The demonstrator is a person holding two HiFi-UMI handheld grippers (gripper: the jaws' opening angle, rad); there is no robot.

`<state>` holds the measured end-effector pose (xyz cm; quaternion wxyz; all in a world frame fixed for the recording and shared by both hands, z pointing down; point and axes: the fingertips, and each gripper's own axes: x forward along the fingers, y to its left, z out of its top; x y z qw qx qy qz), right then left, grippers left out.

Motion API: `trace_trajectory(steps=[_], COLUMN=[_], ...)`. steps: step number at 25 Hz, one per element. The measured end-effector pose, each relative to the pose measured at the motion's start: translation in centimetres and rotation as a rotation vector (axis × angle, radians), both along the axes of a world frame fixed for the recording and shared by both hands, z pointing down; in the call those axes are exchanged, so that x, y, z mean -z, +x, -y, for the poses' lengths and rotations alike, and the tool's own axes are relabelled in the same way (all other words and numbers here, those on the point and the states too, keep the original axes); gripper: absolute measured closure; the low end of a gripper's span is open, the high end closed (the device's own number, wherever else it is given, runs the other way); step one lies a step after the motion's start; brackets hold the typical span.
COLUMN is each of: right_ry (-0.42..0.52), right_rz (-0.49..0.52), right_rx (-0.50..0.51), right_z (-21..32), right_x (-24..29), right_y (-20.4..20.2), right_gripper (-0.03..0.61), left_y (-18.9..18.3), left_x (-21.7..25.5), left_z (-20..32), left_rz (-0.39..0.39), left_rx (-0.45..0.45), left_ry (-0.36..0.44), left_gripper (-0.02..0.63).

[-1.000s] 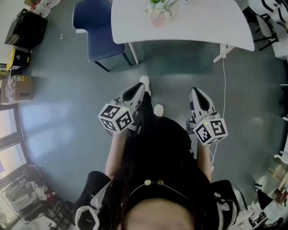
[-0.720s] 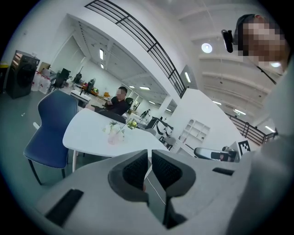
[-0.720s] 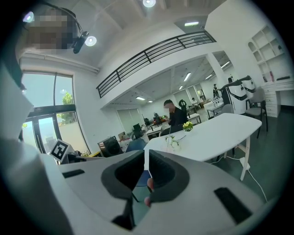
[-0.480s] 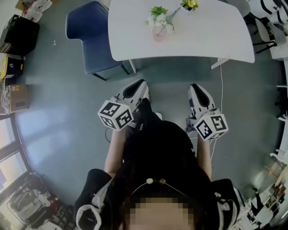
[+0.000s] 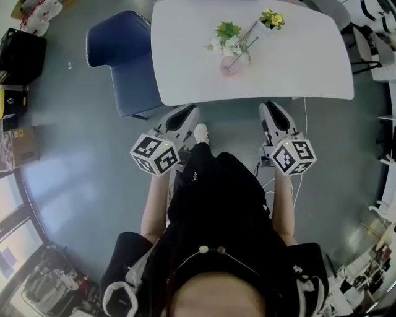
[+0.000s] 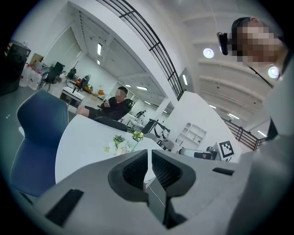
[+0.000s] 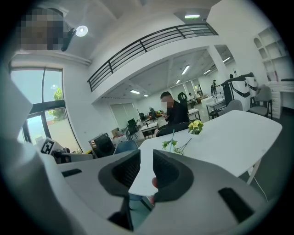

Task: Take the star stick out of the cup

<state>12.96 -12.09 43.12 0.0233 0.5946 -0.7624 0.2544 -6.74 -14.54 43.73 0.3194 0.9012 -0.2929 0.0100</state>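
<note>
Table (image 5: 303,68): white, at the top of the head view, just ahead of both grippers.
Cup (image 5: 229,66): pink, on the table near its front edge, between the two grippers' lines and well apart from both.
Stick (image 7: 172,137): thin and pale, upright in the cup among green and white sprigs; its star cannot be made out.
Yellow flowers (image 5: 272,18): farther back on the table, to the right of the cup.
Left gripper (image 5: 185,112): below the table's front edge, pointing at it; fingers almost pressed together with only a slit between them, nothing held.
Right gripper (image 5: 270,107): tip at the table's front edge, right of the cup; fingers close, with a narrow gap that is empty.
Chair (image 5: 117,49): blue, at the table's left end.
Seated person (image 7: 174,112): in dark clothes, on the far side of the table.
</note>
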Motion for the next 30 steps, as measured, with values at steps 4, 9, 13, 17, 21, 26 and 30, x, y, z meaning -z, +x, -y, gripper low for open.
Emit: trace_trajectory(steps=[4, 9, 13, 17, 21, 26, 30], right_ry=[-0.031, -0.131, -0.224, -0.319, -0.368, -0.366, -0.372], right_rz=[-0.018, -0.022, -0.038, -0.014, 0.007, 0.015, 0.007], right_rx=[-0.015, -0.013, 0.037, 0.09, 0.126, 0.17, 0.182], right_z=[4.2, 9.5, 13.5, 16.9, 19.1, 20.4, 20.8], right_x=[-1.8, -7.0, -11.0, -14.3, -16.2, -16.3, -16.7], right_y=[1.3, 2.7, 2.8, 2.6, 2.5, 1.4, 1.1], right_gripper=[0.504, 0.508, 0.506, 0.503, 0.497, 0.492, 0.511], left_y=[-0.3, -0.4, -1.0, -2.4, -3.1, -3.0, -2.6], left_x=[-0.4, -1.0, -1.1, -0.8, -0.6, -0.3, -0.3], left_z=[2.3, 3.5, 4.4, 5.8, 7.1, 8.0, 8.3], left_rz=[-0.001, 0.005, 0.019, 0.035, 0.045, 0.056, 0.067], left_rx=[-0.016, -0.013, 0.037, 0.131, 0.206, 0.244, 0.26], left_ry=[-0.009, -0.023, -0.024, -0.026, -0.027, -0.027, -0.038], left_gripper=[0.583, 0.583, 0.583, 0.583, 0.583, 0.583, 0.583])
